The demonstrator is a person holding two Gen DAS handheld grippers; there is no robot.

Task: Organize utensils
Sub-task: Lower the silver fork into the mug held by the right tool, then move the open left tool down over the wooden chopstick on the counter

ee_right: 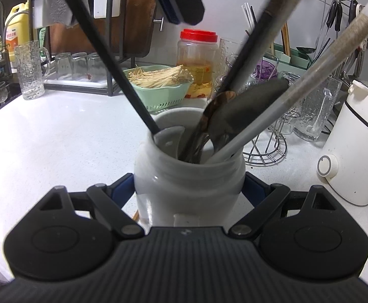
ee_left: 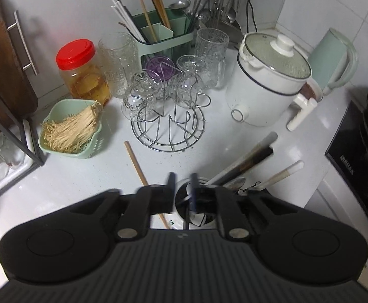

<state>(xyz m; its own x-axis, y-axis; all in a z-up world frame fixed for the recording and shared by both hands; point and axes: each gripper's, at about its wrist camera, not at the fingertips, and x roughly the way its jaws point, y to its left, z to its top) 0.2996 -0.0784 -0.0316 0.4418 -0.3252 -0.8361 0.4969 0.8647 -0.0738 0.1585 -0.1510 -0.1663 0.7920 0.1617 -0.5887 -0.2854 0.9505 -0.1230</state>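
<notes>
So the right claw (ee_right: 189, 189) is clamped around a white jar (ee_right: 187, 176) sitting on the white desk (ee_right: 57, 139), blue pads pressed on both sides of it. The jar's stuffed with utensils: a thin black chopstick (ee_right: 108, 63) leaning left, a dark spoon (ee_right: 244, 106), a couple of dark-handled ones and a long pale handle (ee_right: 310, 75) wrapped in something beige leaning right. The left claw (ee_left: 182, 194) hovers right over the jar's mouth (ee_left: 196, 202), jaws partly apart, and I don't see them pinching anything. One wooden chopstick (ee_left: 138, 169) lies loose on the desk just left of the jar. As for writing, not much is legible: the yellow bottle (ee_right: 19, 30) by the faucet has an orange label with text too small to read, and the black appliance (ee_left: 353, 166) on the right has white lettering that's too blurry. Behind are a red-lidded jar (ee_left: 83, 73), a green basket (ee_left: 70, 128) of pale enoki-looking strands, and a white cooker (ee_left: 267, 80).
</notes>
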